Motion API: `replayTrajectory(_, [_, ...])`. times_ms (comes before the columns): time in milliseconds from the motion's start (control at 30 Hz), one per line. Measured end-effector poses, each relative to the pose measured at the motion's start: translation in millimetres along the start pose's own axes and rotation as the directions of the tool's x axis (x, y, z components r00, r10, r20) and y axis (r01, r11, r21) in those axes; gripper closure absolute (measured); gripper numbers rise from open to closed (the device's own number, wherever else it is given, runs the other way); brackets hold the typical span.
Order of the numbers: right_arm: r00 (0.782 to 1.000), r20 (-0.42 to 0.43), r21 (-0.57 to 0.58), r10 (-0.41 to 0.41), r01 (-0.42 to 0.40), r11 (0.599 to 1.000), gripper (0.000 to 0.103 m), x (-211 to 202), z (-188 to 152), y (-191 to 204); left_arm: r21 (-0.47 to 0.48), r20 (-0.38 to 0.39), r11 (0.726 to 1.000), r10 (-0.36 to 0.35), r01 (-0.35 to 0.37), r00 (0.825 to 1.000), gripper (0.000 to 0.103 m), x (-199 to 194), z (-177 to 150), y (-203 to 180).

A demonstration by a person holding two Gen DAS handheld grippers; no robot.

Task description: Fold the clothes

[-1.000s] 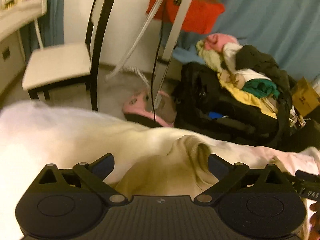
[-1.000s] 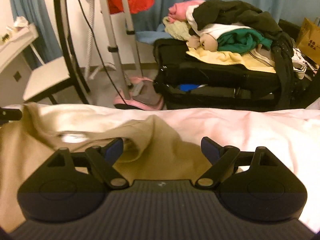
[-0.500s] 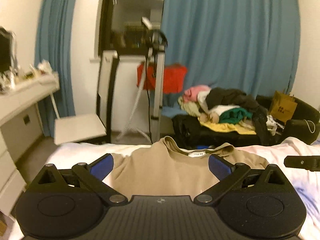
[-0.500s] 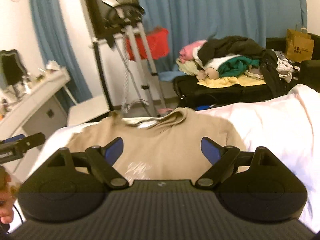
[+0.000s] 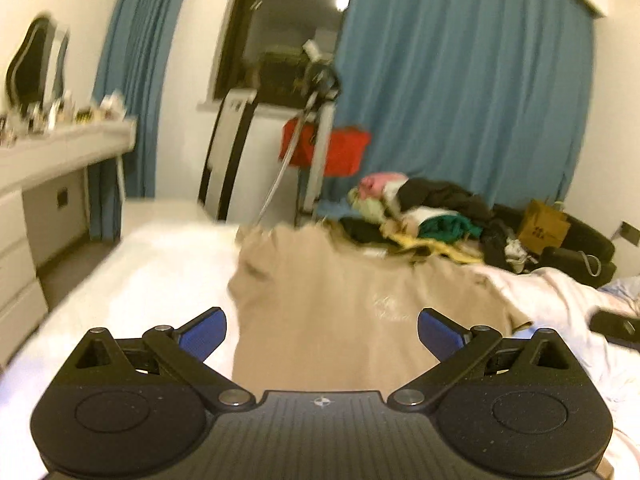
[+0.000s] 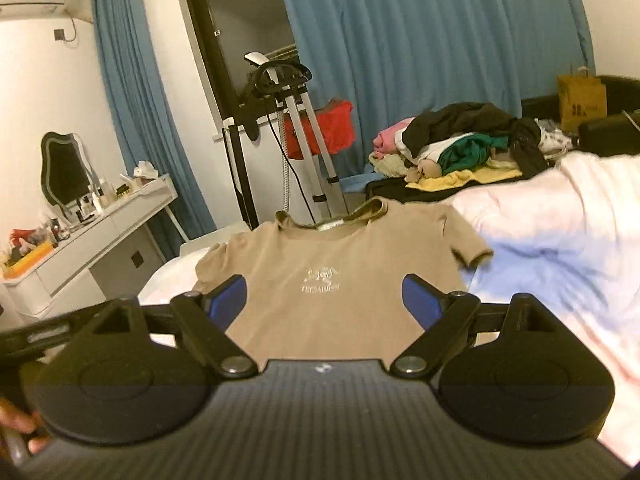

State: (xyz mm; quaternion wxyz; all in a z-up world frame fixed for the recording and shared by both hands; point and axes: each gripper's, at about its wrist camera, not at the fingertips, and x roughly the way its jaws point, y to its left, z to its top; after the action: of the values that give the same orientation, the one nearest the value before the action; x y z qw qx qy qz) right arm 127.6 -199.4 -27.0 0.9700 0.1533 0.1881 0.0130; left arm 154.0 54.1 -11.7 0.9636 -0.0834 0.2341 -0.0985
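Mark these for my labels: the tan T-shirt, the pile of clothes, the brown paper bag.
tan T-shirt (image 6: 320,312): right wrist view, chest below the print.
pile of clothes (image 6: 460,144): right wrist view, dark garment on top.
brown paper bag (image 6: 582,100): right wrist view, front face.

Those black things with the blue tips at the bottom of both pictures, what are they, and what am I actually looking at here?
They are hand-held grippers, one in each of a person's hands, each carrying its own camera looking out along its two fingers. One picture comes from the left gripper, the other from the right gripper. Both stand open and hold nothing. Ahead, a tan T-shirt lies spread, logo up, on a bed with white bedding, ready for folding. Behind it is a pile of unfolded clothes, in front of blue curtains. The left picture is blurred.
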Motion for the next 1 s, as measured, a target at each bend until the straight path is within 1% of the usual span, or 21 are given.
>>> replayTrajectory(100, [1.000,-0.022,0.024,0.019,-0.018,1.000,0.017,10,-12,-6,-0.143,-0.055,0.990,-0.008,0.000,0.998,0.001,36,0,28])
replayTrajectory(200, [0.997,-0.056,0.084,0.058,-0.053,0.995,0.017,24,-21,-14,-0.278,-0.092,0.960,-0.002,-0.024,0.996,0.002,77,2,56])
replayTrajectory(300, [0.994,-0.074,0.128,0.085,-0.075,0.989,0.017,41,-28,-20,-0.363,-0.093,0.930,0.023,-0.056,0.995,0.004,120,10,78])
replayTrajectory(367, [0.993,-0.077,0.133,0.085,-0.074,0.988,0.017,53,-31,-26,-0.390,-0.091,0.917,0.050,-0.082,0.995,0.004,149,20,87])
replayTrajectory(433, [0.994,-0.088,0.145,0.070,-0.057,0.988,0.017,68,-34,-34,-0.410,-0.088,0.906,0.075,-0.104,0.993,0.005,176,31,94])
replayTrajectory(500, [0.993,-0.101,0.163,0.056,-0.039,0.986,0.017,81,-36,-42,-0.415,-0.081,0.902,0.094,-0.119,0.992,0.006,199,41,98])
replayTrajectory(567, [0.993,-0.105,0.185,0.057,-0.037,0.982,0.017,87,-36,-48,-0.402,-0.082,0.904,0.123,-0.146,0.989,0.009,222,51,97])
replayTrajectory(667, [0.992,-0.112,0.218,0.058,-0.033,0.975,0.017,95,-37,-56,-0.362,-0.098,0.911,0.173,-0.197,0.980,0.015,245,58,93])
replayTrajectory(733, [0.991,-0.116,0.240,0.059,-0.030,0.970,0.017,101,-37,-61,-0.314,-0.107,0.921,0.205,-0.229,0.973,0.034,255,62,88])
replayTrajectory(767, [0.991,-0.118,0.251,0.060,-0.028,0.968,0.017,103,-37,-64,-0.287,-0.110,0.928,0.216,-0.239,0.970,0.038,260,64,83])
replayTrajectory(800, [0.991,-0.121,0.262,0.060,-0.027,0.965,0.017,106,-37,-67,-0.263,-0.110,0.934,0.218,-0.240,0.970,0.048,262,66,78])
replayTrajectory(833, [0.991,-0.123,0.273,0.061,-0.025,0.962,0.017,109,-38,-69,-0.241,-0.110,0.941,0.218,-0.239,0.970,0.065,264,68,73])
replayTrajectory(867, [0.990,-0.125,0.283,0.061,-0.024,0.959,0.017,112,-38,-72,-0.215,-0.115,0.946,0.221,-0.241,0.968,0.073,266,70,67])
replayTrajectory(900, [0.990,-0.127,0.294,0.062,-0.022,0.956,0.017,114,-38,-75,-0.177,-0.124,0.950,0.237,-0.256,0.964,0.088,267,73,59])
replayTrajectory(933, [0.990,-0.129,0.305,0.063,-0.020,0.952,0.017,117,-38,-77,-0.128,-0.125,0.951,0.265,-0.280,0.956,0.094,269,77,46])
replayTrajectory(1000, [0.989,-0.132,0.326,0.064,-0.018,0.945,0.017,120,-39,-82,0.035,-0.068,0.951,0.309,-0.307,0.949,0.095,265,84,9])
